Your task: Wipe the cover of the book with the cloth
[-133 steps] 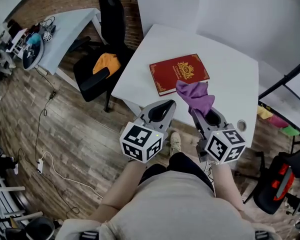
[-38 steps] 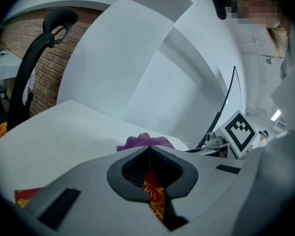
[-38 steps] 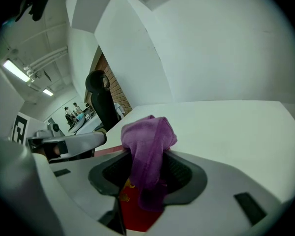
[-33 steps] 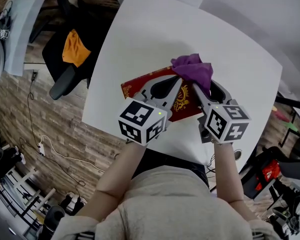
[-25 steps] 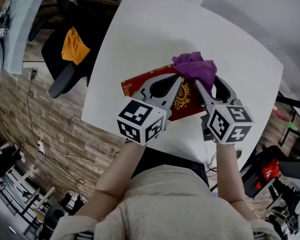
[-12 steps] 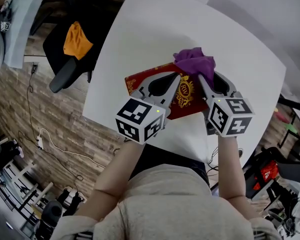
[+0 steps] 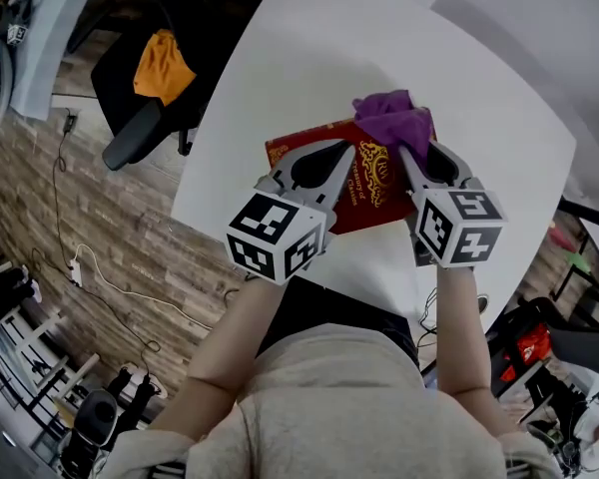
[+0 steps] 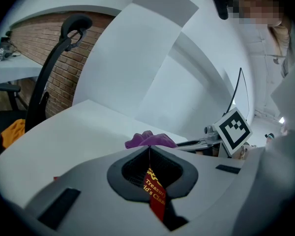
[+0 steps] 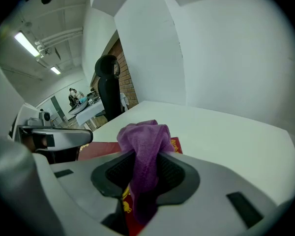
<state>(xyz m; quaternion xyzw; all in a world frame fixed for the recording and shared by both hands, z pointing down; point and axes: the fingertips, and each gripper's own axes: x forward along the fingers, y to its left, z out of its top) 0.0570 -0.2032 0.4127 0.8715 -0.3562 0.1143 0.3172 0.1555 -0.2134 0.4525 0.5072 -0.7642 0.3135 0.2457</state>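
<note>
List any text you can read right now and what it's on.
"Treasur": gold print on the red hardcover book, cut off.
"d's Clas": the line below on that cover, cut off at both ends.
The same cover's gold lettering in the head view: too small to read.
Black-and-white marker cubes: patterns only, no words.

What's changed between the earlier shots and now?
Both grippers moved forward from the table's near edge over the red book. The right gripper brought the purple cloth to the book's far right corner; its jaws, wide a second ago, are closing on the cloth. The left gripper stayed shut; the book stayed on the white table.
</note>
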